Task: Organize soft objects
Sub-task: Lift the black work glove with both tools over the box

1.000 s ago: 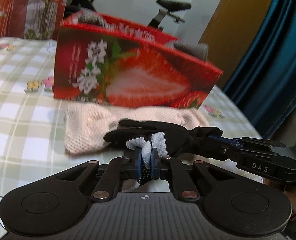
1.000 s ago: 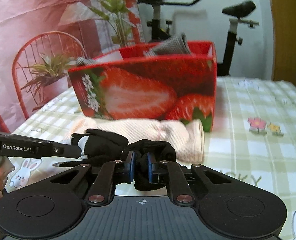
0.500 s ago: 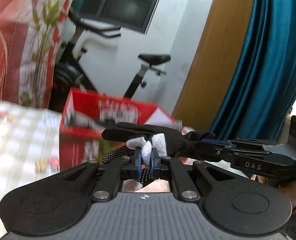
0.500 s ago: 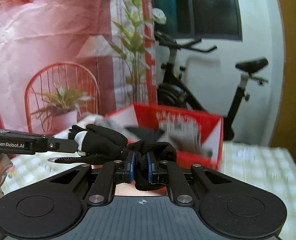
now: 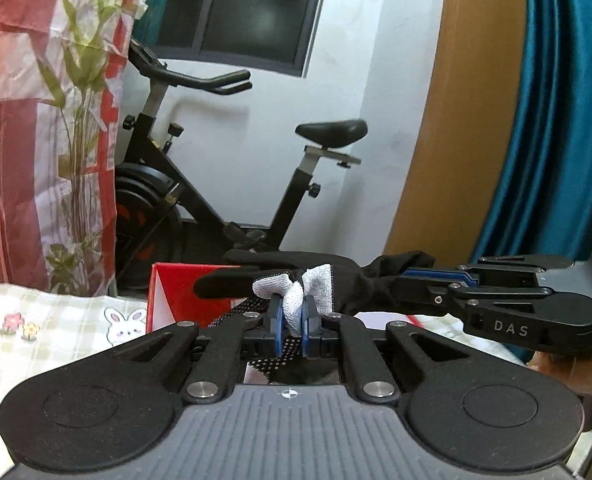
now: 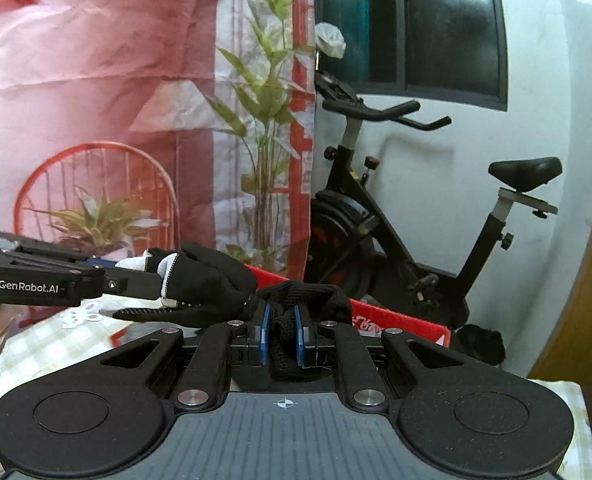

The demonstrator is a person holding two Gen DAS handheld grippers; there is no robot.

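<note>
A black glove (image 5: 348,280) with grey fingertip patches hangs stretched between both grippers, lifted high above the table. My left gripper (image 5: 293,318) is shut on the glove's grey finger end. My right gripper (image 6: 283,336) is shut on the glove's black knit cuff (image 6: 304,300). The right gripper also shows in the left wrist view (image 5: 436,280), coming in from the right. The left gripper shows in the right wrist view (image 6: 135,276), coming in from the left. The red strawberry box (image 5: 179,292) sits just below and behind the glove; only its rim shows (image 6: 396,320).
A checked tablecloth (image 5: 55,324) with rabbit prints covers the table. An exercise bike (image 5: 199,184) stands behind the table by the white wall. A red printed backdrop (image 6: 75,120) hangs at the left, a blue curtain (image 5: 556,120) at the right.
Both grippers have lifted the glove from the table in front of the box up to above the box's rim. The pink knit cloth has dropped out of view.
</note>
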